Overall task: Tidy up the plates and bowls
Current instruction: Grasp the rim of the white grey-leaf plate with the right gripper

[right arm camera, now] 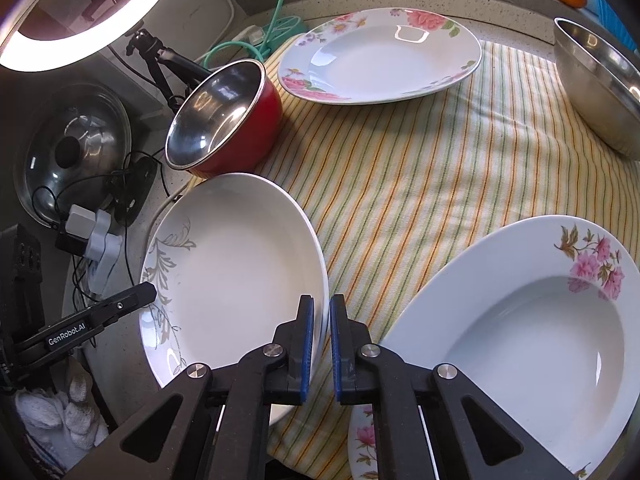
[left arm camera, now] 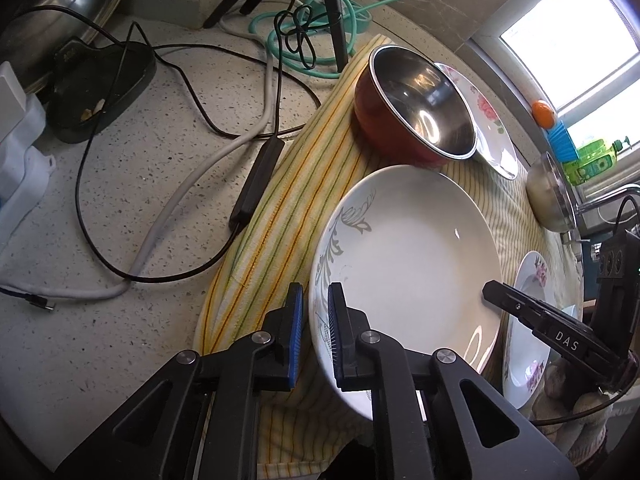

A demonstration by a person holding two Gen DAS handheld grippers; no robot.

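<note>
A white plate with a grey leaf pattern (left arm camera: 412, 260) (right arm camera: 240, 276) is held between both grippers over the striped cloth (right arm camera: 420, 184). My left gripper (left arm camera: 318, 340) is shut on its left rim. My right gripper (right arm camera: 321, 350) is shut on its right rim. A red bowl with a steel inside (left arm camera: 416, 108) (right arm camera: 228, 116) stands just beyond the plate. A pink-flowered plate (right arm camera: 380, 56) (left arm camera: 488, 120) lies at the far side. Another pink-flowered deep plate (right arm camera: 532, 344) (left arm camera: 528, 328) lies near right.
A steel bowl (right arm camera: 600, 80) (left arm camera: 552, 192) stands at the cloth's far right. Cables (left arm camera: 160, 184), a black base (left arm camera: 100, 84), a green hose (left arm camera: 316, 36) and tripod legs (left arm camera: 332, 12) crowd the speckled counter at left. A pot lid (right arm camera: 72, 152) and ring light (right arm camera: 80, 12) stand left.
</note>
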